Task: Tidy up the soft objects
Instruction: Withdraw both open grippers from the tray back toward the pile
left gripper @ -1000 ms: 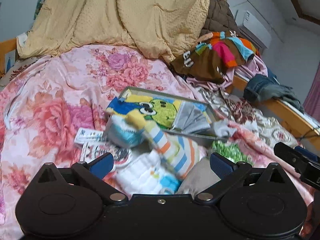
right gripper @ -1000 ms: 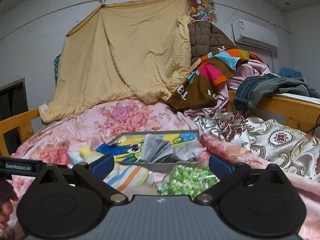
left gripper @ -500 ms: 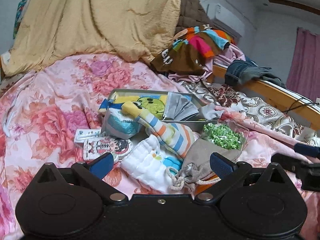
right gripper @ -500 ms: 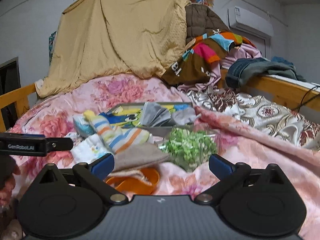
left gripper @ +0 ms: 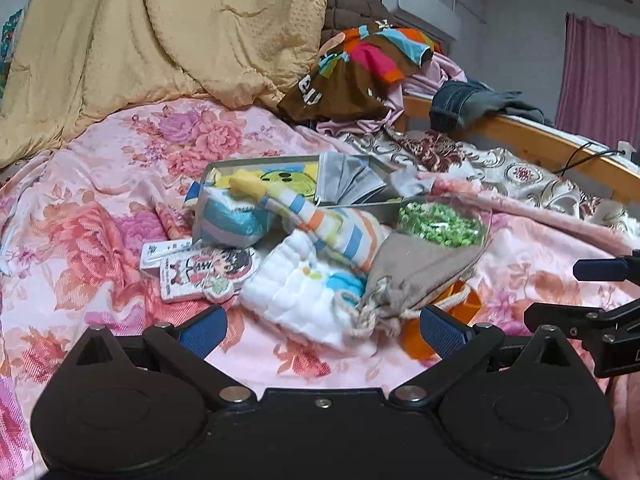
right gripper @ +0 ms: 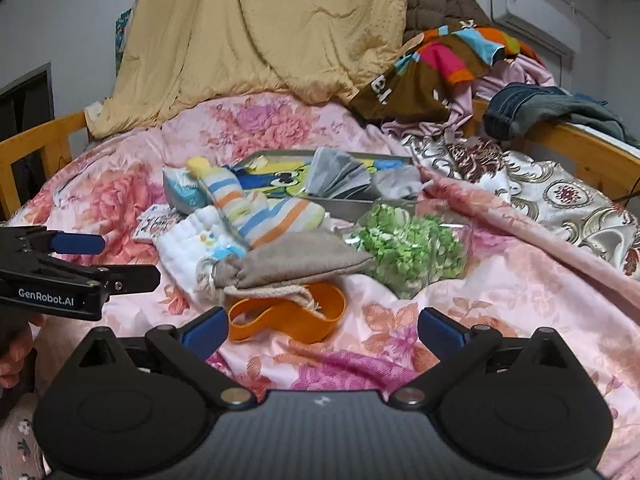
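Fingers of both grippers spread wide above drawstring pouch [right gripper: 292, 262].

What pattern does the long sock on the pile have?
The sock has orange, blue and yellow-green stripes on white, with a yellow tip. The right wrist view shows it best.

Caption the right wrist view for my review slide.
Right gripper open above an orange ring, facing a grey drawstring pouch, striped sock and tin tray on floral bedding.

tray [right gripper: 352, 208] 1 | drawstring pouch [right gripper: 296, 260] 1 | striped sock [right gripper: 256, 212] 1 | grey masks [right gripper: 340, 180] maybe 4
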The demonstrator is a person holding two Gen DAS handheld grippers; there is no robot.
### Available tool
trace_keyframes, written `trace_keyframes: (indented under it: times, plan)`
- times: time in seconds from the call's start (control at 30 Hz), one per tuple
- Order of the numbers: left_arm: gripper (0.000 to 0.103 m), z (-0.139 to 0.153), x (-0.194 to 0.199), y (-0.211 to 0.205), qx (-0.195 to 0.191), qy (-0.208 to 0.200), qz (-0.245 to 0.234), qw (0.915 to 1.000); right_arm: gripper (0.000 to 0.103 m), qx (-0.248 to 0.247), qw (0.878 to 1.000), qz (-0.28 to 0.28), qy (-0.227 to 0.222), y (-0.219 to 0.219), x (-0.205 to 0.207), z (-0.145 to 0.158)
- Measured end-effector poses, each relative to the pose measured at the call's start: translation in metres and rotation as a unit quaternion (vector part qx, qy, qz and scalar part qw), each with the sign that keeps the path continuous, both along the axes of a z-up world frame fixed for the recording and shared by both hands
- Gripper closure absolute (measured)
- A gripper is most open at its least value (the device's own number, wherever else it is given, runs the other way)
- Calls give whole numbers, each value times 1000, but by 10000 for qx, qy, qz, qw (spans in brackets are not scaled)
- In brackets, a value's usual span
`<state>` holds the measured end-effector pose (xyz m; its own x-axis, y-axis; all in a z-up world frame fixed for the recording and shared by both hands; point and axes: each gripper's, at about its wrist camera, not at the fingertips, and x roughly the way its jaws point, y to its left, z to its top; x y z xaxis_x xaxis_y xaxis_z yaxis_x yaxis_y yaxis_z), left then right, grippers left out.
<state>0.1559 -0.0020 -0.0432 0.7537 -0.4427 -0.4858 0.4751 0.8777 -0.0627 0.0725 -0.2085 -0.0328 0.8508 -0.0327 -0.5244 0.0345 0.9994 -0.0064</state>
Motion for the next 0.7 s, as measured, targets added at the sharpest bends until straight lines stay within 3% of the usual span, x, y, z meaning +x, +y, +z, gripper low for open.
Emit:
trace_keyframes:
  times: [0.5, 0.7]
  plan:
    - [1, -7, 7, 0, 72, 24, -70, 9999, 0, 11, 9997, 52, 224, -1, 8, -3]
    - [1, -11, 12, -10, 351, -129, -321, 9988, 0, 136, 9987, 106, 479, -4, 16, -8]
